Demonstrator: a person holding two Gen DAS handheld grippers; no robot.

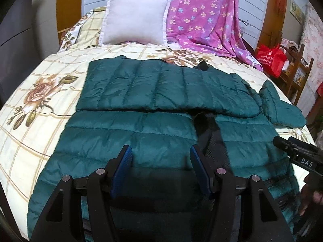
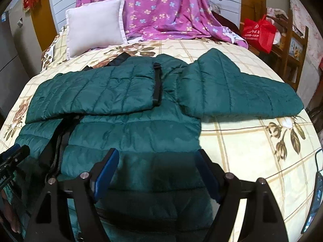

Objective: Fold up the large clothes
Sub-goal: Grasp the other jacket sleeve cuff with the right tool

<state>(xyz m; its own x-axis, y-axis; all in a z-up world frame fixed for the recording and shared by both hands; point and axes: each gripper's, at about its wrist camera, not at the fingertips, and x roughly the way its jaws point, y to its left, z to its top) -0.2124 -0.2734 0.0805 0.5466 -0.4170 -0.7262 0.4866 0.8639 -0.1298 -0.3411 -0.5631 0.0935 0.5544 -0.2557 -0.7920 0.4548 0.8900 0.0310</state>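
Note:
A dark green quilted jacket [image 1: 141,129] [image 2: 137,133] lies flat on the flowered bedsheet [image 1: 40,104] [image 2: 252,141]. Its far half is folded over toward me, and a black zipper strip [image 1: 210,135] [image 2: 60,139] runs down the near half. A green flap [image 2: 238,88], either a hood or a sleeve, sticks out to the right. My left gripper [image 1: 160,151] hangs open just above the jacket's near part, with nothing pinched between its blue pads [image 1: 123,167]. My right gripper [image 2: 157,155] [image 1: 296,151] stands open over the jacket's near right corner. The left gripper [image 2: 14,159] also shows at the right wrist view's left edge.
A white pillow [image 1: 135,18] [image 2: 94,24] and a purple flowered blanket [image 1: 201,14] [image 2: 161,10] lie at the head of the bed. A red bag [image 1: 271,58] [image 2: 260,32] sits on a wooden shelf to the right. A phone [image 2: 315,191] lies at the bed's right edge.

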